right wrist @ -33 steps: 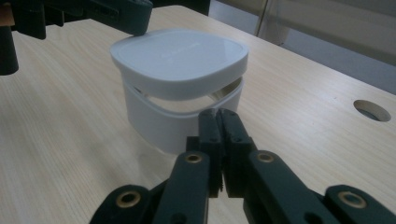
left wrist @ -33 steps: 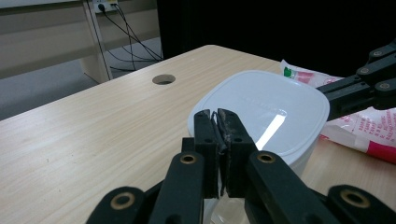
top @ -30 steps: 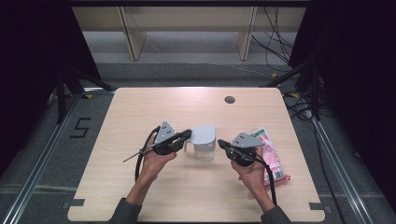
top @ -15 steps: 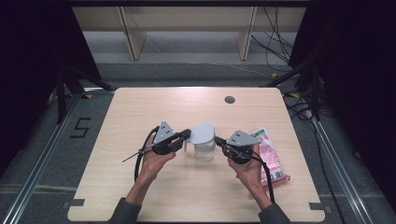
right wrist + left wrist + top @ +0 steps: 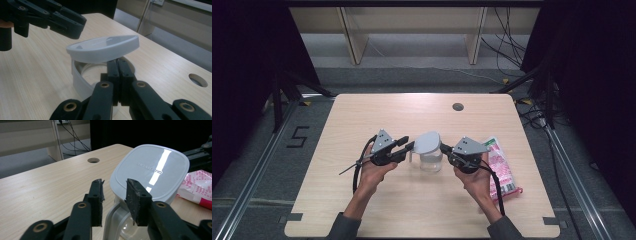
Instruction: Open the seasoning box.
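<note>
Our left hand-held gripper [image 5: 408,145] and right hand-held gripper [image 5: 444,148] were black, each topped with a grey three-cornered plate and trailing a black cable. Brass-coloured rivets marked the joints of their black jaws. We wore dark grey sleeves [image 5: 343,227].

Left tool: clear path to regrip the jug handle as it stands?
Probably yes. The left tool, whose jaws have just been opening, straddles the jug handle with gaps either side. The lifted lid sits beyond its tips, not between them.

A "5" marks the floor [image 5: 298,137] (lid's [image 5: 150,170] embossed brand illegible)
</note>
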